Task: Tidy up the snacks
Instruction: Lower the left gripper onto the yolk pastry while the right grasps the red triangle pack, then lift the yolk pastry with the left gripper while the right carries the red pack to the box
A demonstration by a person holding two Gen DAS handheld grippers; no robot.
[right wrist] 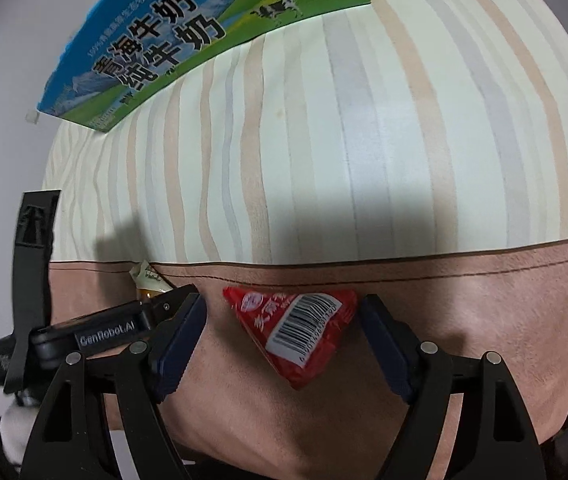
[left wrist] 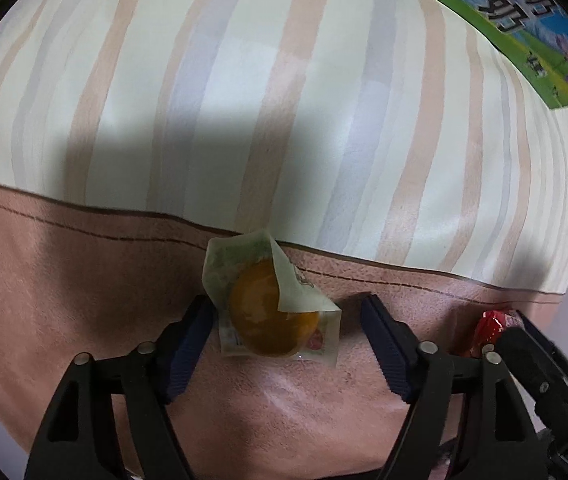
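Note:
A clear packet with a round orange-brown snack (left wrist: 274, 308) lies on the pink cloth, between the fingers of my left gripper (left wrist: 288, 320), which is open around it. A red triangular packet with a barcode (right wrist: 298, 328) lies on the same cloth between the fingers of my right gripper (right wrist: 284, 320), also open. The red packet (left wrist: 492, 332) shows at the right in the left wrist view, partly hidden by the right gripper's body. The orange snack packet's corner (right wrist: 148, 280) peeks out behind the left gripper's body in the right wrist view.
A blue and green milk carton box (right wrist: 188, 36) lies on the striped cream cloth (right wrist: 364, 140) at the far side; its edge (left wrist: 524, 28) shows at top right. The pink cloth strip (left wrist: 64, 280) runs along the near side. A white wall (right wrist: 0, 120) is on the left.

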